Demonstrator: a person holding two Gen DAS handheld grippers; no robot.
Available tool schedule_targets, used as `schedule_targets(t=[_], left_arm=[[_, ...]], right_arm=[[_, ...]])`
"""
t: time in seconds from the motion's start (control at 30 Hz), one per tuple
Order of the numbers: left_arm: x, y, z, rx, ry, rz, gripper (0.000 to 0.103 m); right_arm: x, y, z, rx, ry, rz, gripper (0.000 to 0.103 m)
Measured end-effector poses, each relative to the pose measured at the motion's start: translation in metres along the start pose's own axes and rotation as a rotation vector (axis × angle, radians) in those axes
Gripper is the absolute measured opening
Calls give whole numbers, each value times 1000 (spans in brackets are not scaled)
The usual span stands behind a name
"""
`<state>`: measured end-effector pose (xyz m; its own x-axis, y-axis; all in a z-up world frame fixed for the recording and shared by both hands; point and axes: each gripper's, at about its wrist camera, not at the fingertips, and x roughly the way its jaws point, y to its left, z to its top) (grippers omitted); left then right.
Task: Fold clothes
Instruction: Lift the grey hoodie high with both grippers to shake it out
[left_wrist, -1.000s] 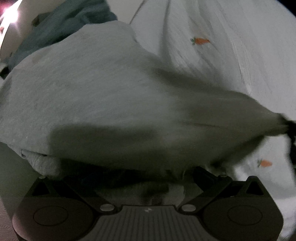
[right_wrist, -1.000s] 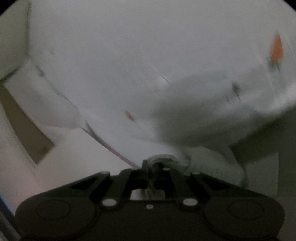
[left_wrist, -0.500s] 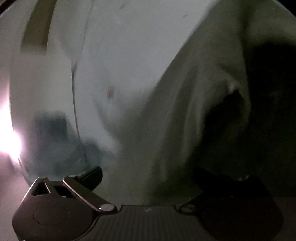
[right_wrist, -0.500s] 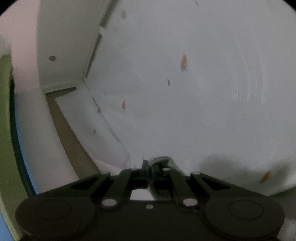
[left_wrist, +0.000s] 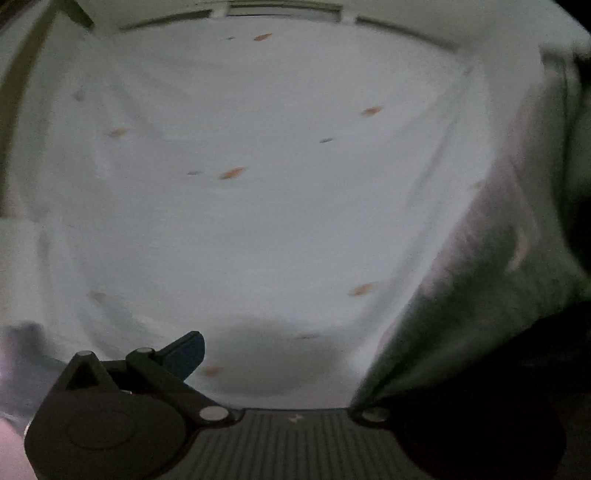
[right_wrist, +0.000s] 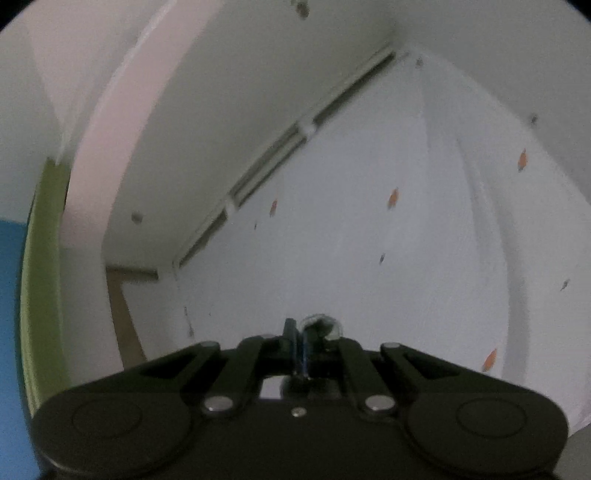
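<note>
White bedsheet (left_wrist: 258, 229) with small carrot prints, spread flat. Grey garment (left_wrist: 491, 280): draped over right side of left gripper (left_wrist: 280, 369), hiding that finger; jaws wide apart. Right gripper (right_wrist: 301, 343): jaws closed together, contents unclear.

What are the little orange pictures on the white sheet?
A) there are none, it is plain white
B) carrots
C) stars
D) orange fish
B. Small orange carrot-like marks dot the white sheet in both wrist views, though motion blur smears them; the grey garment hangs at the right of the left wrist view.
</note>
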<state>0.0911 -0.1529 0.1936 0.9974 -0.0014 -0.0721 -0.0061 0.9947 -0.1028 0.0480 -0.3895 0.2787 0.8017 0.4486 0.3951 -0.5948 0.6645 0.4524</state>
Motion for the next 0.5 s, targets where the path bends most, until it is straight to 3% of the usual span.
schedule_targets(t=[0.13,0.27,0.4,0.5], left_arm=[[-41,-41,14,35,37,-147,103],[-63,-74,-4,160,81,-94,103],[-47,-68,-40,131,191,-159,103],[-4,-44,-59,124,241,-190,103]], right_arm=[[-60,0,48,-70,-49,-18,3],[-92,-15,62,-35,-13,-18,3],[-90,-24,48,-91,55,-62,3],[-62,-41,23,-128,105,-103,3]])
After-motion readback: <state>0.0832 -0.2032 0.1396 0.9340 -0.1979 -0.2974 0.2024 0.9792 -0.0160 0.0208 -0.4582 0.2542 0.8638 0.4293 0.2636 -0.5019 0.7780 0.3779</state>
